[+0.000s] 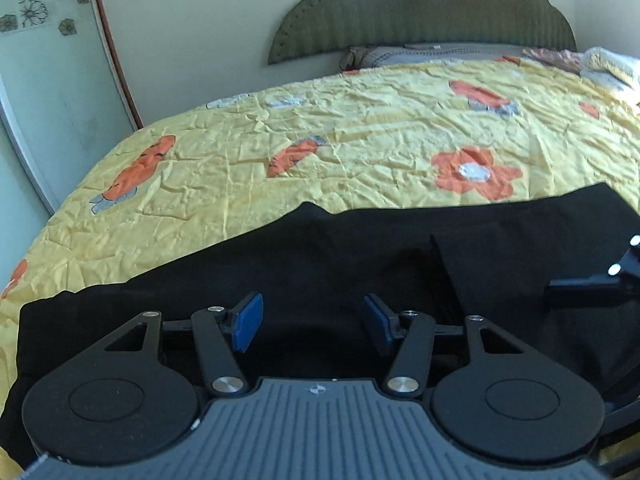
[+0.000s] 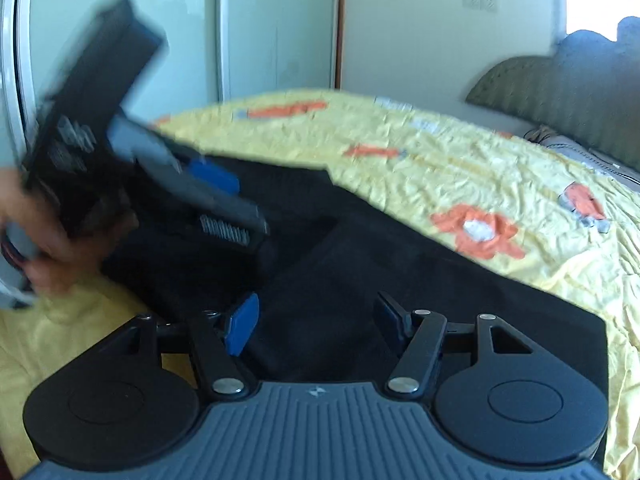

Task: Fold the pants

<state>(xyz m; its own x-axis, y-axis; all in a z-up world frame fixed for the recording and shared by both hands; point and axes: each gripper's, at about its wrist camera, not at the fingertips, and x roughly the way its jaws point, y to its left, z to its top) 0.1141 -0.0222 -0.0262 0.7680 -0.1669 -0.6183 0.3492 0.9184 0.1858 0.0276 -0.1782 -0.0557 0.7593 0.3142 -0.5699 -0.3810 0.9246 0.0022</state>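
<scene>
Black pants (image 1: pixel 360 248) lie spread across the near part of a yellow bedspread (image 1: pixel 360 140), with a folded layer on the right side. My left gripper (image 1: pixel 314 322) hovers over them with its blue pads wide apart and nothing pinched between them. Part of the right gripper (image 1: pixel 592 284) shows at the right edge. In the right wrist view the pants (image 2: pixel 340 264) fill the middle. The right gripper (image 2: pixel 316 324) stands open above the dark cloth. The left gripper (image 2: pixel 216 196) is blurred at the left, held by a hand (image 2: pixel 60 248).
The bedspread (image 2: pixel 460 168) carries orange flowers and carrots. A green headboard (image 1: pixel 420 12) and pillows (image 1: pixel 432 54) sit at the far end of the bed. Pale wardrobe doors (image 2: pixel 248 32) stand beside the bed on the left. A folded light blanket (image 1: pixel 608 66) lies far right.
</scene>
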